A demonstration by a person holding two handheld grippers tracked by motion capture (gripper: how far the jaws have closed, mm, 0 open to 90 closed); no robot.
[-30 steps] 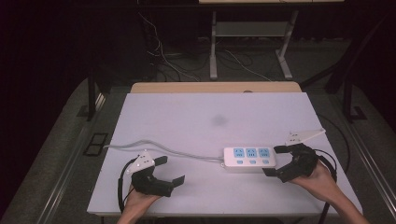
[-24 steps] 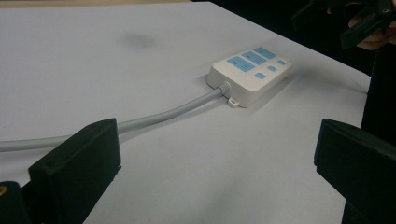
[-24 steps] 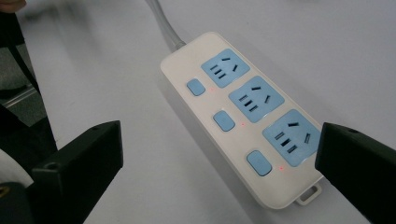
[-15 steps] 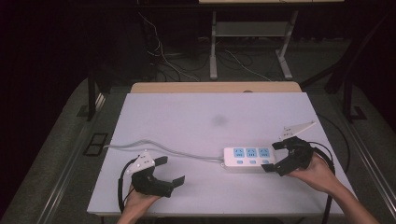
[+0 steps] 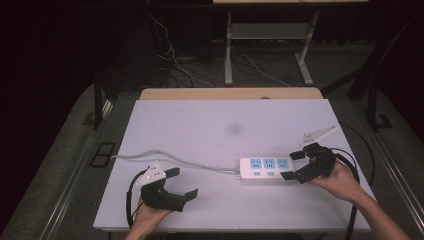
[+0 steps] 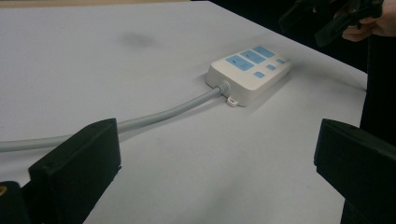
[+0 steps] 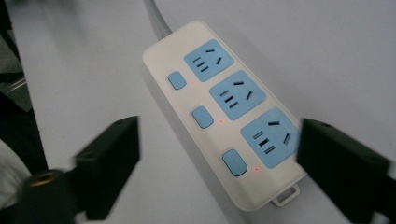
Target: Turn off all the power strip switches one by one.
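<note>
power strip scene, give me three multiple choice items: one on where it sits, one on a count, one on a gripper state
1. Where does the power strip lie on the table?
A. near the right gripper
B. at the far edge by the wooden strip
C. under the left gripper

2. How many blue socket faces does the power strip have?
A. two
B. three
C. five

3. How does the right gripper stand?
A. clamped on the grey cable
B. shut with nothing in it
C. open, jaws on either side of the strip's end, pads not pressing

Answers:
1. A, the high view shows the strip's end at the right gripper, away from the left one.
2. B, the right gripper view shows three blue sockets in a row, each with a button.
3. C, the right gripper view shows a gap between each jaw and the strip; the jaws have just been closing.
</note>
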